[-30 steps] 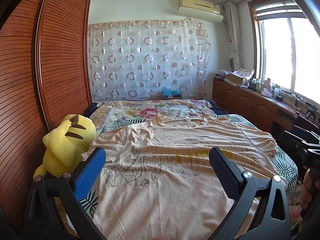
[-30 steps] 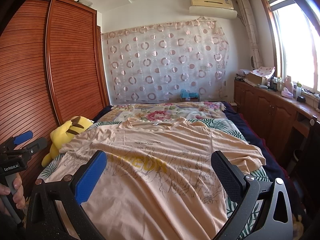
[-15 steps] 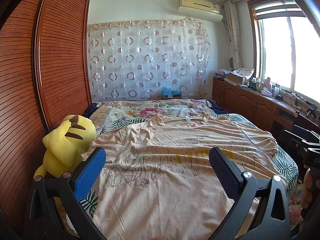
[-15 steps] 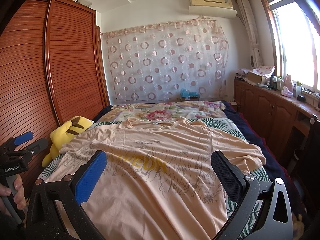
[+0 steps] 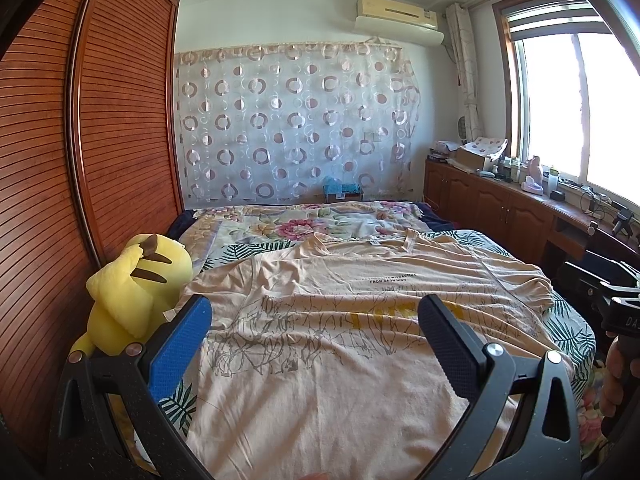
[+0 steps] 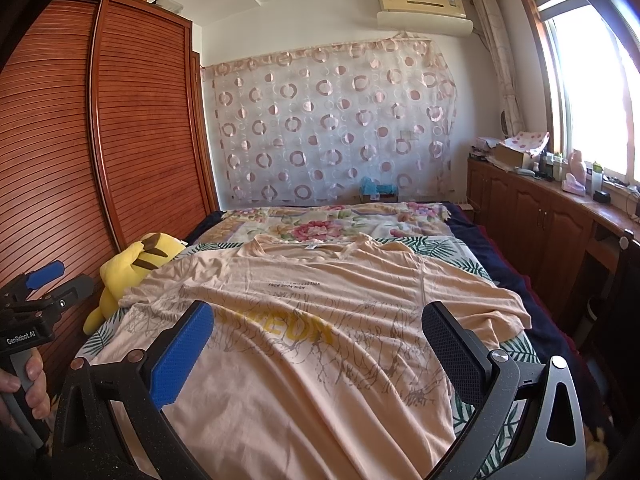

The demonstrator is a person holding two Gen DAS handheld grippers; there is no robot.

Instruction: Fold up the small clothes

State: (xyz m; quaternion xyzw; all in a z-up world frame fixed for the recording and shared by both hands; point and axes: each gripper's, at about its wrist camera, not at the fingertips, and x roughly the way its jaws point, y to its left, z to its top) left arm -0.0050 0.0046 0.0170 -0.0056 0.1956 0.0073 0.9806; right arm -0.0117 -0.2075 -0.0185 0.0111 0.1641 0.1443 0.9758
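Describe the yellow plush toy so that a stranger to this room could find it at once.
Start at the big slatted wooden wardrobe along the left side of the bed. The yellow plush toy sits at its foot, on the bed's left edge beside the peach T-shirt. It is the only bright yellow thing, with dark-tipped ears.

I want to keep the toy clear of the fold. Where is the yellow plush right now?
The yellow plush sits at the bed's left edge against the wooden wardrobe, beside the left sleeve of the peach T-shirt; both views show it left of centre.
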